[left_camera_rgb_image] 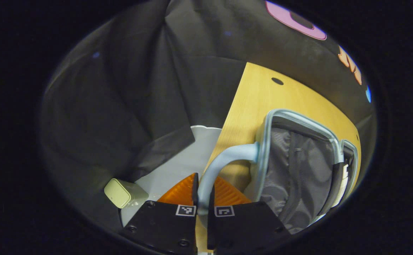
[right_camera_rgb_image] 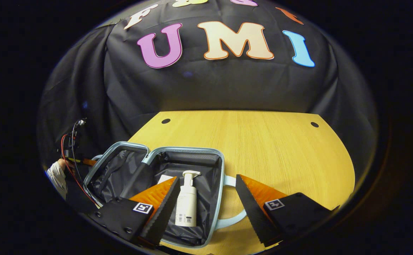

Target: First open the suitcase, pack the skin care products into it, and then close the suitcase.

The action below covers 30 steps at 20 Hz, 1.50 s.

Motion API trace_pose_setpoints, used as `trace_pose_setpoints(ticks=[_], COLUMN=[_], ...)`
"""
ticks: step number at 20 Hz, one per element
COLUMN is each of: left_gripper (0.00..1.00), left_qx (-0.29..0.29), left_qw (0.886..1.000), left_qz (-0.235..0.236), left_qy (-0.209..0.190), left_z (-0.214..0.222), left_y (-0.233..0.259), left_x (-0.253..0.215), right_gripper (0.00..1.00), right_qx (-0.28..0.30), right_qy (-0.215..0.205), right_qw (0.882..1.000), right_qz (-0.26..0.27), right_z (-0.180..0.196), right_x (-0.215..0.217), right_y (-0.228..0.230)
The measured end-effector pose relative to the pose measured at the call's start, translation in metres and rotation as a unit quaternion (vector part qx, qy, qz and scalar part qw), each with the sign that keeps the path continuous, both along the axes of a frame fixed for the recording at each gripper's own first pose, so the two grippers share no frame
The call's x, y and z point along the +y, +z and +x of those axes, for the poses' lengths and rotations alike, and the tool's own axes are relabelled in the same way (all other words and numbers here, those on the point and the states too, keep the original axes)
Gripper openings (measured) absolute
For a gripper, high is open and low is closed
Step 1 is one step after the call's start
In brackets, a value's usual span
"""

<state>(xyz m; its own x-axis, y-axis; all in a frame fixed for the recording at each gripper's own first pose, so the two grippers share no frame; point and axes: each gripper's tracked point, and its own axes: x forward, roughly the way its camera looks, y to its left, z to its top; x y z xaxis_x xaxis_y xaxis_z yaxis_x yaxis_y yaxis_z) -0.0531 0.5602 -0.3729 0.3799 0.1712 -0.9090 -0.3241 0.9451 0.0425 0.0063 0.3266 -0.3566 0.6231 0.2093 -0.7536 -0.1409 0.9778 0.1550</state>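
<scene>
Between my right fingers [right_camera_rgb_image: 206, 209], held apart, the pump bottle [right_camera_rgb_image: 187, 203] lies lengthwise in the open suitcase [right_camera_rgb_image: 192, 157], nozzle pointing away; my left fingers [left_camera_rgb_image: 202, 198] clamp the handle [left_camera_rgb_image: 215, 166].

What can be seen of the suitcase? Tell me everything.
The suitcase is small, with a pale blue hard shell and rim and a dark grey fabric lining. It lies open on the wooden table, both halves spread, one showing a zipped lining panel. A white pump bottle lies in the right half, with a white item beside it. Each half has a pale blue handle; the left hand-held gripper is shut on one handle. The right hand-held gripper hangs open above it.
</scene>
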Motion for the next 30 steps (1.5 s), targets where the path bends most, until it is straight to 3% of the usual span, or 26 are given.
trace_pose_setpoints(ticks=[5,12,18,25,30], left_gripper=[0.03,0.03,0.03,0.02,0.03], left_qx=[-0.049,-0.102,-0.145,-0.176,-0.195], left_qw=[0.999,0.992,0.986,0.976,0.966], left_qz=[0.021,0.07,0.073,0.07,0.037], left_qy=[-0.001,-0.016,-0.035,-0.108,-0.169], left_z=[0.009,0.02,0.026,0.046,0.071], left_y=[0.07,0.153,0.212,0.247,0.249], left_x=[-0.018,-0.086,-0.157,-0.248,-0.324], right_gripper=[0.98,0.98,0.98,0.98,0.98], right_qx=[-0.031,-0.096,-0.122,-0.133,-0.139], right_qy=[0.027,0.066,0.078,0.065,0.047], right_qw=[0.999,0.993,0.989,0.988,0.988], right_qz=[0.011,0.025,0.038,0.043,0.039], right_z=[0.005,0.01,0.011,-0.001,0.006], right_x=[-0.01,-0.05,-0.088,-0.135,-0.157], right_y=[0.018,0.063,0.084,0.092,0.101])
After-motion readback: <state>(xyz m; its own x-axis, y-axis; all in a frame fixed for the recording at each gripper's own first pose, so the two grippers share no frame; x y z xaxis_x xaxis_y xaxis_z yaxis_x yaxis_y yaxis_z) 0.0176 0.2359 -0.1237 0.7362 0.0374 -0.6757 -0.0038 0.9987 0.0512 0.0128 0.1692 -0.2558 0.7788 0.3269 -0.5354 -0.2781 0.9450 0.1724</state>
